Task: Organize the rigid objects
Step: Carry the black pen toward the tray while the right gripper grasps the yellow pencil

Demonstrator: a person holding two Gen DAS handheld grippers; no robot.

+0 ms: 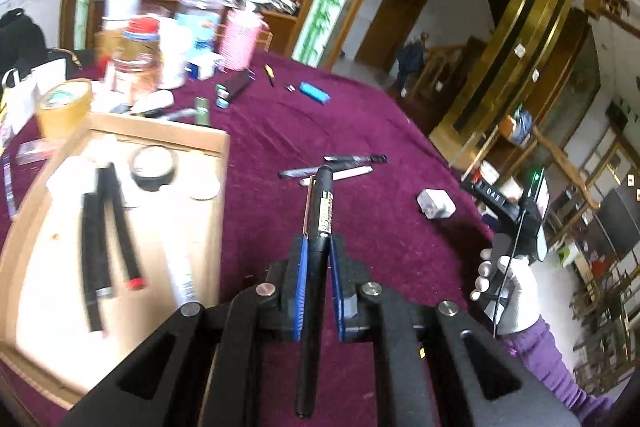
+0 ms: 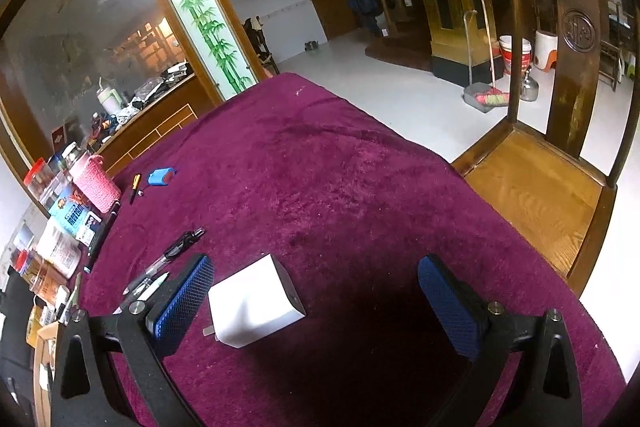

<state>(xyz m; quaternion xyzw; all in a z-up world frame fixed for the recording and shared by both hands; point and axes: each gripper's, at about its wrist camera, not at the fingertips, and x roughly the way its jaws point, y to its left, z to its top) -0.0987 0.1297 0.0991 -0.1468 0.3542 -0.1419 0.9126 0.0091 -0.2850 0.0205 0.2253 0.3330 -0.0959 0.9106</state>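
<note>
My left hand-held gripper (image 1: 318,259) clamps black pen (image 1: 320,227), bound for cardboard box (image 1: 218,163) at ten o'clock | right hand-held gripper (image 2: 316,287) gapes empty around white charger (image 2: 256,303), ready to grasp.

wooden chair (image 2: 536,187) beside the purple-clothed table (image 2: 340,167), pale floor (image 2: 400,87), perhaps tiled.

Dim daylight; left view motion-blurred; fisheye edges.

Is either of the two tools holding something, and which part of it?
The left tool pinches a black pen with a label around its middle. The right tool is open, holding nothing; the white plug adapter lies between its fingers.
</note>
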